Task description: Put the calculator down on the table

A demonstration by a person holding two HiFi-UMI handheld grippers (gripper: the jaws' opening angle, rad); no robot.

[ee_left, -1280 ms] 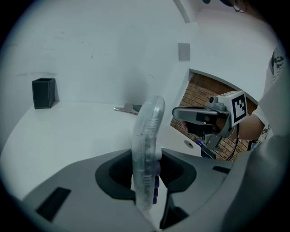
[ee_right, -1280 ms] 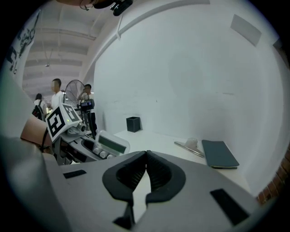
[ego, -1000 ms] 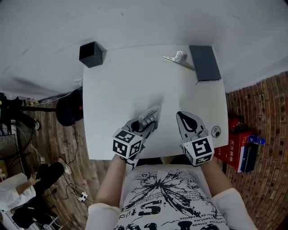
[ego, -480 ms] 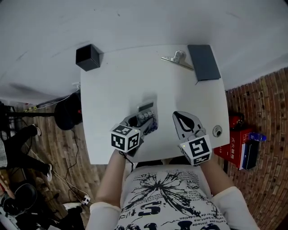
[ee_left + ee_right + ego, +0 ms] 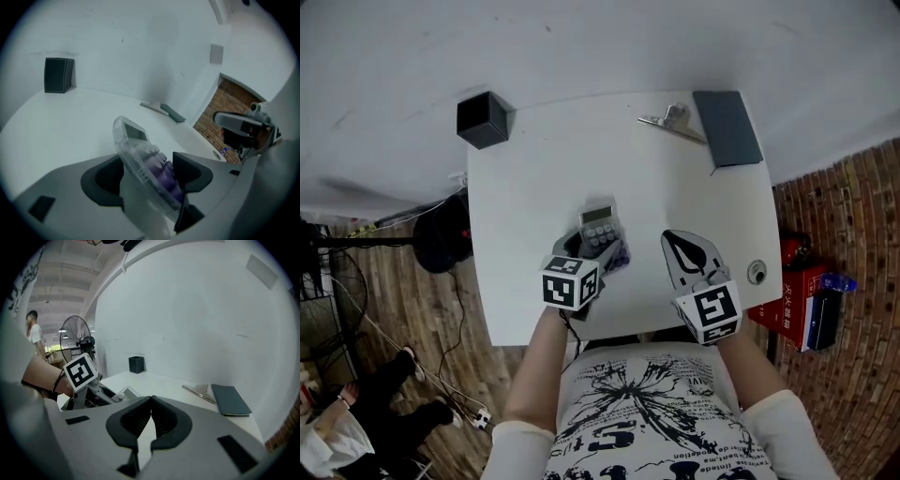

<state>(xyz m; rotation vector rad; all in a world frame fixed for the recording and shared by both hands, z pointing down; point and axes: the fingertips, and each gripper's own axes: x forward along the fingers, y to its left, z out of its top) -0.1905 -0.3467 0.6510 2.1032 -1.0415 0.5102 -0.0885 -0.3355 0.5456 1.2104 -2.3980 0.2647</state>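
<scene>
at near side of white table [image 5: 534, 169], calculator [image 5: 598, 223] sits tilted between opening jaws of left gripper [image 5: 592, 253]; right gripper [image 5: 680, 246] alongside, clenched, empty.

The white surface [image 5: 534, 187] carries a black box [image 5: 485, 117] far ahead and left of the left hand-held gripper [image 5: 598, 253], whose opening jaws flank the tilted calculator [image 5: 599, 220]. Far ahead to its right lie a metal clip [image 5: 673, 122] and a dark notebook [image 5: 727, 128].
</scene>
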